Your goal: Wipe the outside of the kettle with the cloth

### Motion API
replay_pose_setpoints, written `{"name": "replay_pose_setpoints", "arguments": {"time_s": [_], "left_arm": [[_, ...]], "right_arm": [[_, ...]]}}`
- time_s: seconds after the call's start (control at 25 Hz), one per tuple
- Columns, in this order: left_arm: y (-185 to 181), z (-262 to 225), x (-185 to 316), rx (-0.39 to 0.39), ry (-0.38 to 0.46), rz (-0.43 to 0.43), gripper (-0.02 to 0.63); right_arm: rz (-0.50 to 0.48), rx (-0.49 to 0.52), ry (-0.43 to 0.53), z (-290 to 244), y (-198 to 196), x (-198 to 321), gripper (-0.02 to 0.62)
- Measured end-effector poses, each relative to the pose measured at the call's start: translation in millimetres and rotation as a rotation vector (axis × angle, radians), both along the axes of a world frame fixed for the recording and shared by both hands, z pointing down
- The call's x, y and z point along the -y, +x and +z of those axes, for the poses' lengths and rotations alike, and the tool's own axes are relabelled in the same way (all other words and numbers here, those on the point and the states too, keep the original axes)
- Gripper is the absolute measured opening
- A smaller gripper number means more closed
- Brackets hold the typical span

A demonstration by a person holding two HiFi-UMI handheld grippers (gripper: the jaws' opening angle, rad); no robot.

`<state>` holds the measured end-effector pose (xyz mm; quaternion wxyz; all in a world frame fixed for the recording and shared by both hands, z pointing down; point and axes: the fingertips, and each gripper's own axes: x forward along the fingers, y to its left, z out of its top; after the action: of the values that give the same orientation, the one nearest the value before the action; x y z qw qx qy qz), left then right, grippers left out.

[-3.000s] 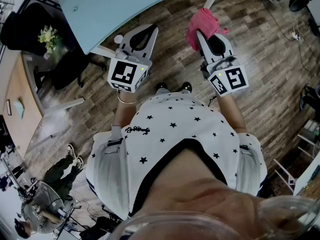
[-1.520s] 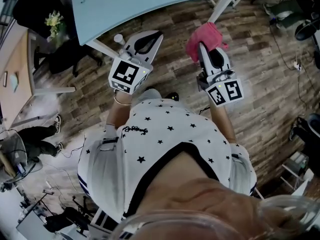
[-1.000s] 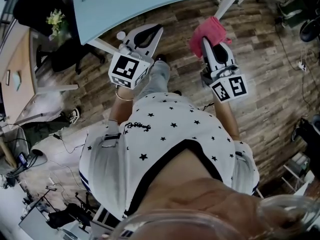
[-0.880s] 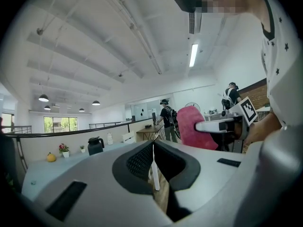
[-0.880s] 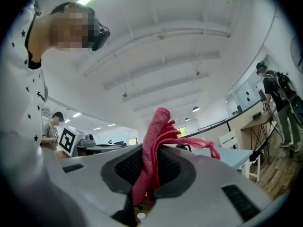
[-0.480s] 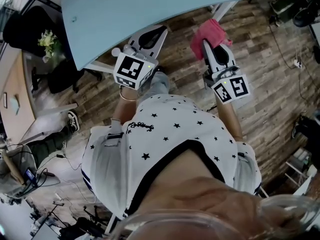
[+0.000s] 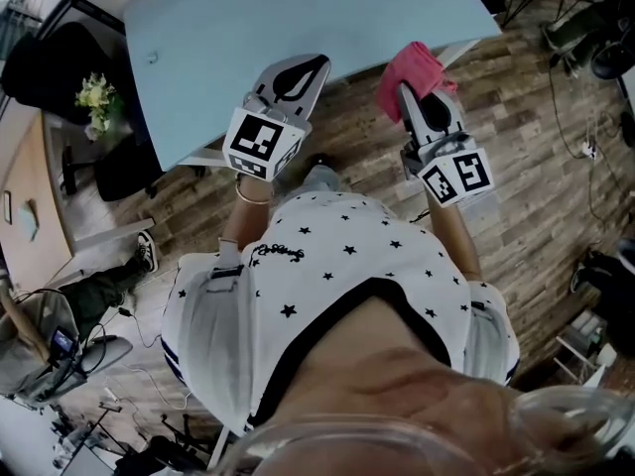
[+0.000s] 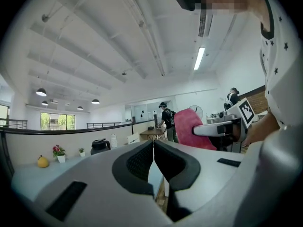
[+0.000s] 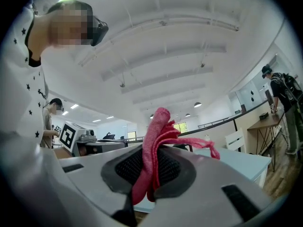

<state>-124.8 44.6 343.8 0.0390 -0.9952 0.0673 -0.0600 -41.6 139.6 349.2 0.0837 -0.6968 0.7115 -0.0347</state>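
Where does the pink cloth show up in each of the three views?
Head view: upper right, the cloth at the right gripper's tip.
Left gripper view: right of centre, beside the right gripper.
Right gripper view: centre, pinched between its jaws.
Shared landmark: the light blue table.

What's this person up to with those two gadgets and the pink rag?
A person stands at a light blue table with a hand-held gripper in each hand. The right gripper has its jaws shut on a pink cloth. The left gripper has its jaws together with nothing between them. A dark kettle stands far across the table, out of contact with both grippers, so no wiping has begun.
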Motion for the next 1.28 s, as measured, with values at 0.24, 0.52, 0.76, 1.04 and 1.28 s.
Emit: {"name": "replay_pose_setpoints", "arguments": {"time_s": [0.24, 0.52, 0.76, 1.04, 1.28], "left_arm": [[-1.5, 3.6, 57.1, -0.009, -0.013, -0.034, 0.031], [-7.0, 13.4, 116.7, -0.011, -0.044, -0.075, 0.031], [-6.0, 14.9, 135.8, -0.014, -0.059, -0.122, 0.03], [9.1, 22.1, 151.8, 0.008, -0.063, -0.192, 0.031], [39.2, 17.1, 168.0, 0.006, -0.052, -0.302, 0.031]], "right_arm": [[-0.029, -0.013, -0.009, 1.7, 3.8, 58.6, 0.054], [-0.052, -0.016, -0.038, 9.9, 9.5, 117.8, 0.054], [-0.093, -0.022, -0.051, 12.9, 15.3, 139.2, 0.054], [-0.151, -0.025, -0.045, 16.7, 44.1, 162.3, 0.054], [-0.262, -0.023, -0.051, 18.3, 83.9, 195.8, 0.054]]}}
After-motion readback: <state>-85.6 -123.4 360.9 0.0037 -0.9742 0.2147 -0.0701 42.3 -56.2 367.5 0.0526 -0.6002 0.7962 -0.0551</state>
